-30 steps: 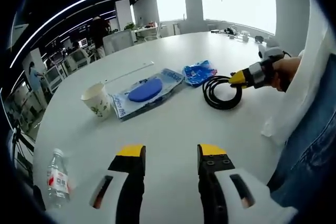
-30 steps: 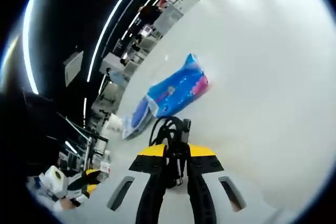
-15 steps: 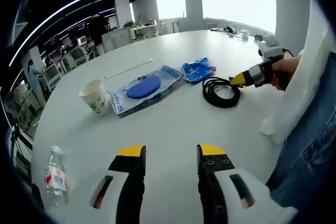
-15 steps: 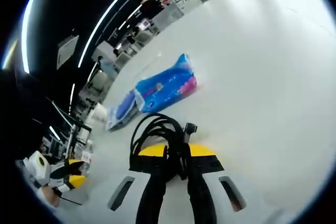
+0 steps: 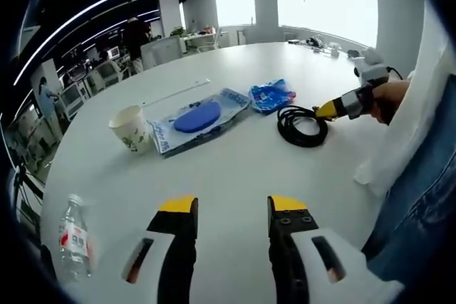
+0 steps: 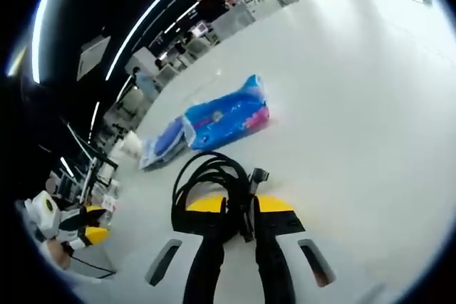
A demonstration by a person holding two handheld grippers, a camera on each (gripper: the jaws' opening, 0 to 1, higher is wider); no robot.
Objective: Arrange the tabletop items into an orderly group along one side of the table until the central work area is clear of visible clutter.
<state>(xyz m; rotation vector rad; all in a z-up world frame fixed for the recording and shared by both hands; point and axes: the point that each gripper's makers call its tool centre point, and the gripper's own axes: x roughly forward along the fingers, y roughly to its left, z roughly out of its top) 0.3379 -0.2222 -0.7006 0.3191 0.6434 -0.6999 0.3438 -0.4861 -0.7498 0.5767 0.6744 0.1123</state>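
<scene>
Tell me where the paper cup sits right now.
In the left gripper view, the paper cup stands upright at the table's left, beside the blue-disc package.

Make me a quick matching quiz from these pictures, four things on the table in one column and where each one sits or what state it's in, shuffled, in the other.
Things:
1. black cable
2. paper cup
3. water bottle
4. blue disc

Places or states:
A. lying inside a clear flat packet
B. pinched between the jaws of the right hand-held gripper
C. standing near the table's edge, left of the left hand-held gripper
D. standing open-topped just beside the packet's end

Pairs: 1-B, 2-D, 3-C, 4-A
</scene>
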